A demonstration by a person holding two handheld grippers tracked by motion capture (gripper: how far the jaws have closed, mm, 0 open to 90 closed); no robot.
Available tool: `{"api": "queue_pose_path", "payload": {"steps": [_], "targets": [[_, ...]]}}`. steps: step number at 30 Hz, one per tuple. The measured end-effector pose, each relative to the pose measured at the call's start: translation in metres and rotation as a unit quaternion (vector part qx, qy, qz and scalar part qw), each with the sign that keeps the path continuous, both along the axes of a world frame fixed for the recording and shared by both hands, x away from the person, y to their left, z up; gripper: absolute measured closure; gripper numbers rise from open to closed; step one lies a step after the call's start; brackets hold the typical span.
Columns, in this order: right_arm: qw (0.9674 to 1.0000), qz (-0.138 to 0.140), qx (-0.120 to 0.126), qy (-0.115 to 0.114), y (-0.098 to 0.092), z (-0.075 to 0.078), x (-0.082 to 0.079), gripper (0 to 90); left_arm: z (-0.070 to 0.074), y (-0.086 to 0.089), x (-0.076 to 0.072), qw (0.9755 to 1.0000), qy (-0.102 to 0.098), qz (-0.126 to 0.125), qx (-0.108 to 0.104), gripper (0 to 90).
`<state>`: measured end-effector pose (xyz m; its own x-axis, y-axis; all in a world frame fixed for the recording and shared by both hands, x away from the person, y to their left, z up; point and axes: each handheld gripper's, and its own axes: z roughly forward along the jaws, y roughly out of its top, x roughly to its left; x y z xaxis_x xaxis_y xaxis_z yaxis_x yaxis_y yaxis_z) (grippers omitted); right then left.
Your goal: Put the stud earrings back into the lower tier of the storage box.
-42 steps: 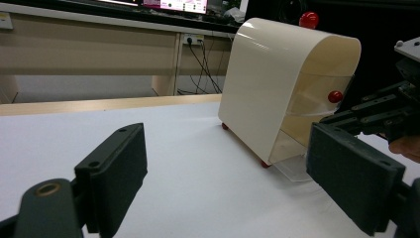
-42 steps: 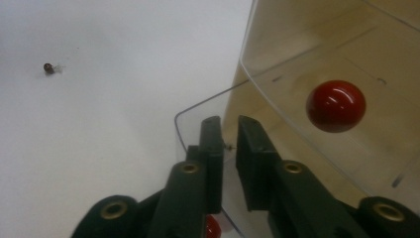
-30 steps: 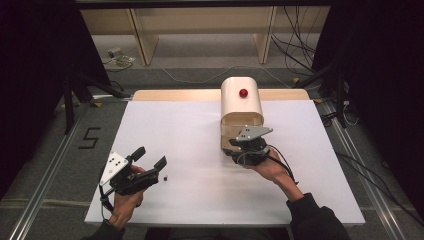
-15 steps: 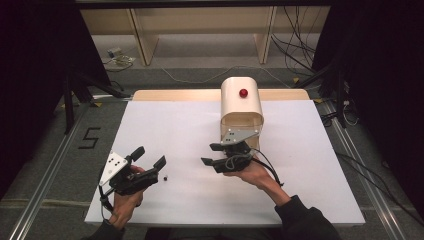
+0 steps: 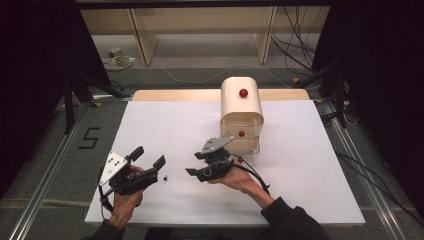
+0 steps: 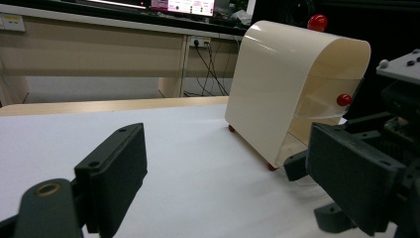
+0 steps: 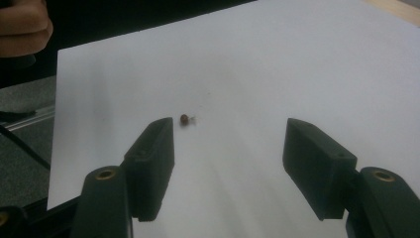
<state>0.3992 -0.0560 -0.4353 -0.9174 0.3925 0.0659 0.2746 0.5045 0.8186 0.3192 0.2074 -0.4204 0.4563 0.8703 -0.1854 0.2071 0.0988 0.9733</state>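
On the white sheet [image 5: 300, 165], right gripper [image 5: 197, 163] has swung away from the cream bread box [image 5: 241, 107], jaws just spread empty, now facing a small dark bead [image 7: 184, 119].

Open sheet [image 5: 150, 130]; cream box [image 5: 241, 107] probably only obstacle

A white-topped table [image 5: 310, 165] stands on grey floor [image 5: 200, 65] before wooden shelving [image 5: 200, 25].
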Motion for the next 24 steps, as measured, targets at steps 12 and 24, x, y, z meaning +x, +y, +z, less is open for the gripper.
{"api": "queue_pose_path", "payload": {"steps": [12, 24], "targets": [[0.9997, 0.019, -0.010, 0.009, 0.022, -0.011, 0.003, 33.0, 0.000, 0.000, 0.000, 1.0000, 0.000, 0.002, 0.000, 15.5], [0.9995, 0.025, -0.013, 0.013, 0.036, -0.017, 0.005, 32.2, -0.001, 0.002, 0.001, 0.9998, 0.006, 0.016, 0.003, 15.5]]}}
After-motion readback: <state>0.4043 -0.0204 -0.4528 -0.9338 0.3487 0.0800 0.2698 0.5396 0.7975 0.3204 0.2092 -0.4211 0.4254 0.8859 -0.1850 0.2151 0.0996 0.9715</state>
